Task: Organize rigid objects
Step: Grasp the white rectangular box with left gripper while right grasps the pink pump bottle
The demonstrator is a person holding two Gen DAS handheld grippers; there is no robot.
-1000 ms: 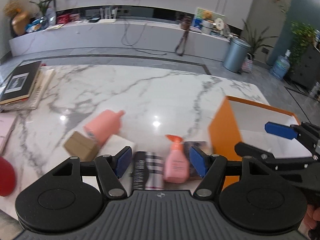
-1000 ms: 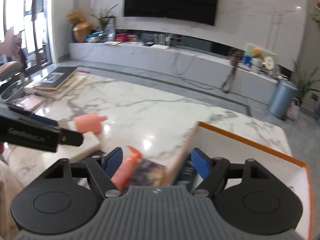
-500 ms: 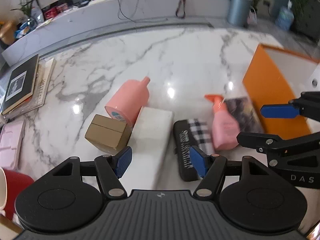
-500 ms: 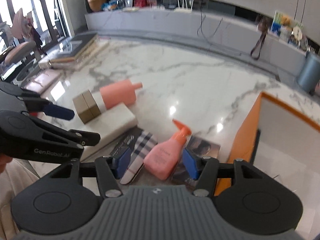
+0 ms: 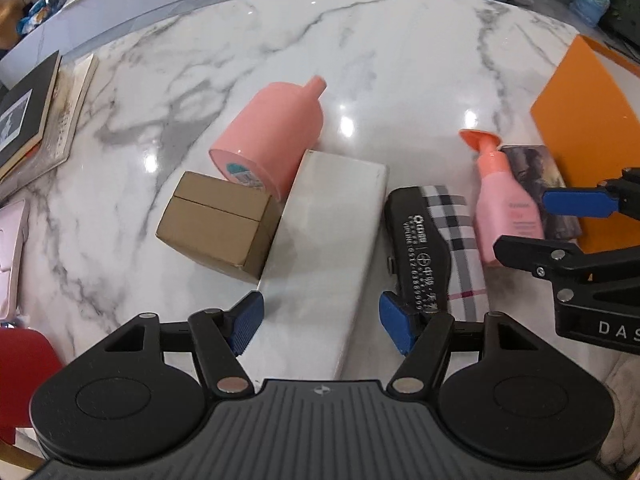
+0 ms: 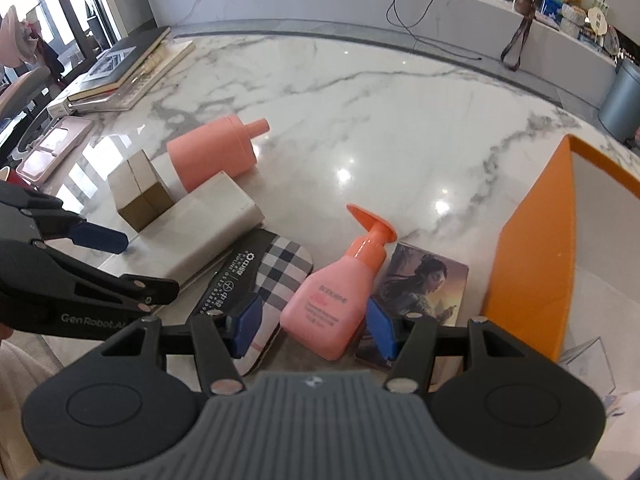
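Observation:
Several objects lie on the marble table. A long white box (image 5: pixel 324 248) sits between my left gripper's open fingers; my left gripper (image 5: pixel 320 322) hovers over its near end. Beside it are a brown cardboard box (image 5: pixel 216 226), a pink cylindrical bottle (image 5: pixel 272 140) on its side, a black and plaid case (image 5: pixel 432 236), a pink pump bottle (image 6: pixel 340 296) and a picture card box (image 6: pixel 424 284). My right gripper (image 6: pixel 312 326) is open, its fingers on either side of the pump bottle's base. An orange bin (image 6: pixel 536 248) stands to the right.
A stack of books (image 6: pixel 124 68) and a pink tray (image 6: pixel 52 148) lie at the left of the table. A red object (image 5: pixel 24 364) sits at the left near edge. Bare marble (image 6: pixel 360 100) stretches behind the objects.
Both grippers have tilted downward and pulled back over the objects. The left now frames the white box instead of the pump bottle. The right now frames the pump bottle.

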